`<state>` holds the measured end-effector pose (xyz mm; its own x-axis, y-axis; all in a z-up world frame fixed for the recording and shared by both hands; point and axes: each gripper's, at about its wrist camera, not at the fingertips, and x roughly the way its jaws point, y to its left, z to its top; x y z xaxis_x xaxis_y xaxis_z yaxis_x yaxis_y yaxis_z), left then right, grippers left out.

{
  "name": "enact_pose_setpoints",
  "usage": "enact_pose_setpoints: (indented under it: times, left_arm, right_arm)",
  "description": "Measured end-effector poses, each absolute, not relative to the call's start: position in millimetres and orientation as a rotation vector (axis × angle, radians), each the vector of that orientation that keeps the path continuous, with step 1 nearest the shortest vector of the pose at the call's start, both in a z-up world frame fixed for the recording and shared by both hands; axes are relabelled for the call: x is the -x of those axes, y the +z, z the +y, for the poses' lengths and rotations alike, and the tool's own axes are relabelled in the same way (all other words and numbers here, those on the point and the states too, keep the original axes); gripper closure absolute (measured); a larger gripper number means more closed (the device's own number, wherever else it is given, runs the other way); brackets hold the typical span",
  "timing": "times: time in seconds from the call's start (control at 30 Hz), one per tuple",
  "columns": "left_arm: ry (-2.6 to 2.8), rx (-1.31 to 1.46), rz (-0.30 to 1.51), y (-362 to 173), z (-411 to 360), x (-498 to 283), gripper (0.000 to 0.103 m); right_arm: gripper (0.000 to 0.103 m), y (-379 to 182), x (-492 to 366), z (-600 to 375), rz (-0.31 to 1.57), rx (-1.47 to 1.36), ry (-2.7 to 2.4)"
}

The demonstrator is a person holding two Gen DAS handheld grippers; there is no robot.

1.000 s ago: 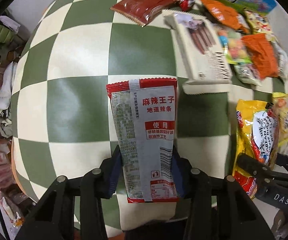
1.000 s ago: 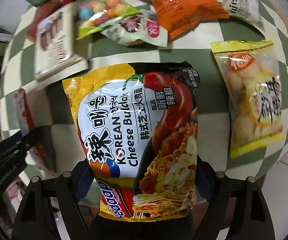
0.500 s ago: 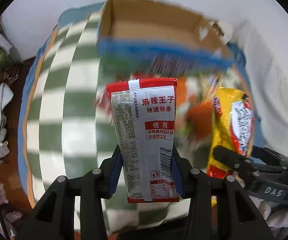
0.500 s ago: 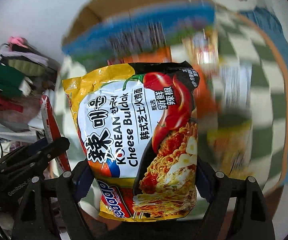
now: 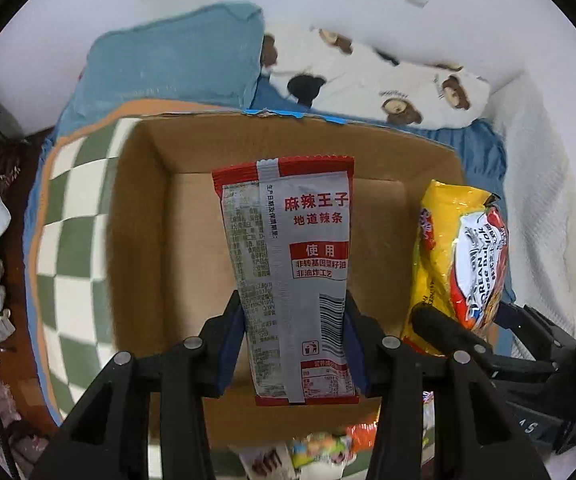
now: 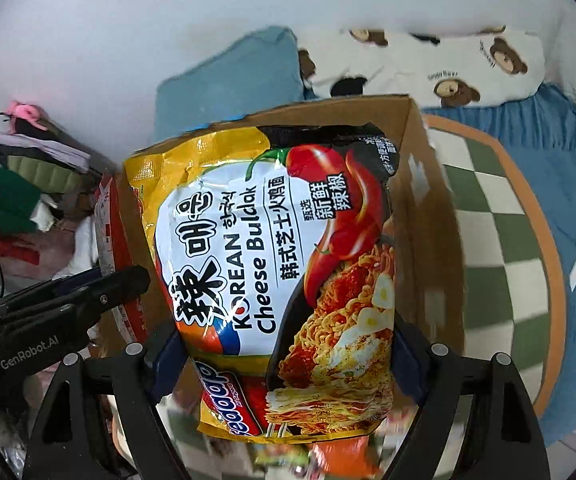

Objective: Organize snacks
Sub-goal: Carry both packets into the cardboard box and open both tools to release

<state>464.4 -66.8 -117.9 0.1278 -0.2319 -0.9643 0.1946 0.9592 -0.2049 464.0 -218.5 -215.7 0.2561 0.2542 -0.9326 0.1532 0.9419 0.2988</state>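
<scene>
My left gripper (image 5: 294,344) is shut on a silver and red spicy strip packet (image 5: 292,264), which hangs over the inside of an open cardboard box (image 5: 143,216). My right gripper (image 6: 279,364) is shut on a yellow Korean cheese noodle bag (image 6: 271,264), held above the same cardboard box (image 6: 424,208). In the left wrist view the noodle bag (image 5: 460,264) shows at the right over the box's right side. The red edge of the strip packet (image 6: 109,240) shows at the left of the right wrist view. What I see of the box floor is bare.
The box stands on a green and cream checked cloth (image 5: 71,216) laid over blue bedding (image 6: 560,168). Behind it lie a blue pillow (image 5: 175,60) and a white bear-print pillow (image 5: 372,76) against a white wall. Several loose snack packets (image 5: 320,448) lie in front of the box. Clothes pile up at the left (image 6: 27,184).
Both grippers have carried their packets away from the spread of snacks on the checked cloth, rising and travelling to the cardboard box, which now lies beneath them. The grips look unchanged.
</scene>
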Motion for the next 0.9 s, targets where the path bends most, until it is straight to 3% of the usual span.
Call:
enact_pose_setpoints:
  times: [0.3,0.33,0.37,0.43,0.9]
  left_arm:
    - [-0.219,0.016,1.526,-175.1,-74.2,-518.3,0.058]
    - [-0.209,0.008,1.526,-177.5,-73.2,-521.7,0.052]
    - [-0.208,0.008,1.521,-178.3,-73.7,-524.3,0.033]
    - [-0.21,0.014,1.507,-178.2,-72.2,-528.9,0.005]
    - [-0.19,0.016,1.41,-153.2,-60.0,-495.3,0.004]
  right_arm:
    - [0.016,-287.1,-538.9,-229.9,1.464,-0.364,0.07]
    - [0.016,-292.0,-543.0,-228.5,1.48,-0.369,0.081]
    - [0.015,-297.7,-547.5,-227.7,1.496,-0.369,0.095]
    - [0.006,-304.8,-553.7,-225.2,1.499,-0.345,0.124]
    - [0.004,-276.4,-504.1,-218.9,1.445,-0.231,0.03]
